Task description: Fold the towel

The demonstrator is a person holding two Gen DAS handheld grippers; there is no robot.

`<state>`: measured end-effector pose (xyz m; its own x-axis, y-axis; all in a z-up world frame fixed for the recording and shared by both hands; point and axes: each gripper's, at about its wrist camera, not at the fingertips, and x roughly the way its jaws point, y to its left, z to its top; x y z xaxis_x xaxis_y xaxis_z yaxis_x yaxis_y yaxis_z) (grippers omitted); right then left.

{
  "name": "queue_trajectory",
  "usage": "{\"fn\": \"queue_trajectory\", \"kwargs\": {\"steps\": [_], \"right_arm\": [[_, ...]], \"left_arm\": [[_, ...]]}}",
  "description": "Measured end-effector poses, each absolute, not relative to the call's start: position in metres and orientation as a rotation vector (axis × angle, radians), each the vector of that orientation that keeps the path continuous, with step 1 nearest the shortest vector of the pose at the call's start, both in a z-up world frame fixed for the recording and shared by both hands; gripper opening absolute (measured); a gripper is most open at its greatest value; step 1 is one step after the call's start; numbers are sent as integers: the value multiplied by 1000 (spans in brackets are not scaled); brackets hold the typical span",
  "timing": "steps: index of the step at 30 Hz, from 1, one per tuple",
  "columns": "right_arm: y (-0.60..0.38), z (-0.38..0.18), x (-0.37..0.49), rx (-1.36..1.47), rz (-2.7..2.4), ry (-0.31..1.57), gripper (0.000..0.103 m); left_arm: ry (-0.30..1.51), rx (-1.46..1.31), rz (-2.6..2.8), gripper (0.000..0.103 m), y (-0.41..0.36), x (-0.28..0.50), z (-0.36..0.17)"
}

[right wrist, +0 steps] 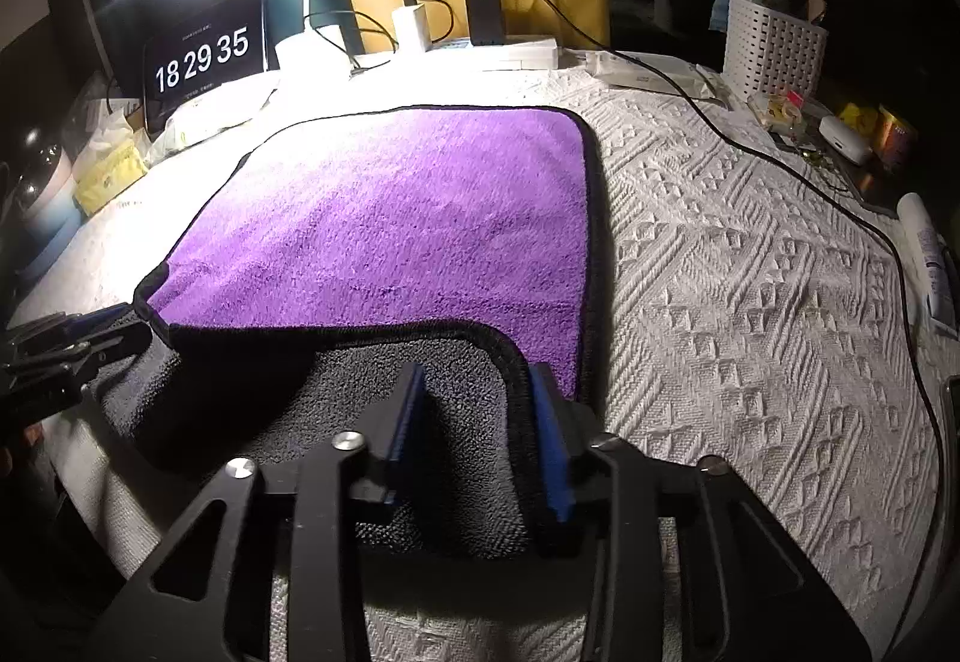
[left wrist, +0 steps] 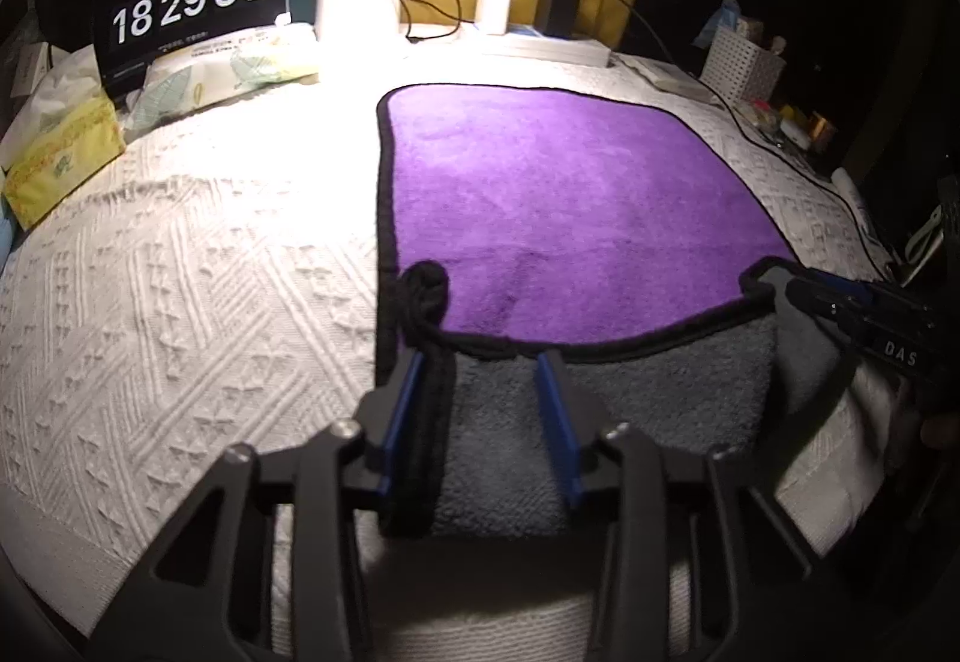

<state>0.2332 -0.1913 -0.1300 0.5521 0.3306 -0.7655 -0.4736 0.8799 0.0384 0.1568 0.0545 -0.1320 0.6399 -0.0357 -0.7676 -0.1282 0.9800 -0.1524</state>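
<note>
A purple towel (left wrist: 558,206) with black trim and a grey underside lies on the white textured cloth (left wrist: 198,302). Its near edge is turned over, so the grey side (left wrist: 630,398) faces up. My left gripper (left wrist: 486,368) has its jaws apart around the near left corner of the fold, grey cloth between the blue pads. My right gripper (right wrist: 477,380) has its jaws apart around the near right corner of the towel (right wrist: 390,224), with the grey flap (right wrist: 384,380) between its pads. The right gripper also shows in the left wrist view (left wrist: 840,302), and the left gripper in the right wrist view (right wrist: 78,338).
A clock display (left wrist: 192,2) reading 18 29 35, tissue packs (left wrist: 60,152) and a lamp base (left wrist: 354,11) stand at the back left. Chargers and a power strip (right wrist: 510,50) sit at the back. A white basket (right wrist: 774,44), a black cable (right wrist: 810,176) and small items lie right.
</note>
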Motion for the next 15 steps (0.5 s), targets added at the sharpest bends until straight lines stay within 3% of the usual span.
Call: {"fn": "queue_trajectory", "kwargs": {"steps": [4,8,15], "right_arm": [[-192,-127,232,-188,461,850,8],[-194,-123,227,-195,457,824,6],[-198,-106,218,-199,440,765,6]], "left_arm": [[872,-199,59,20,55,155,-131],[854,-180,67,13,53,151,-127],[802,-167,69,11,50,143,-112]]}}
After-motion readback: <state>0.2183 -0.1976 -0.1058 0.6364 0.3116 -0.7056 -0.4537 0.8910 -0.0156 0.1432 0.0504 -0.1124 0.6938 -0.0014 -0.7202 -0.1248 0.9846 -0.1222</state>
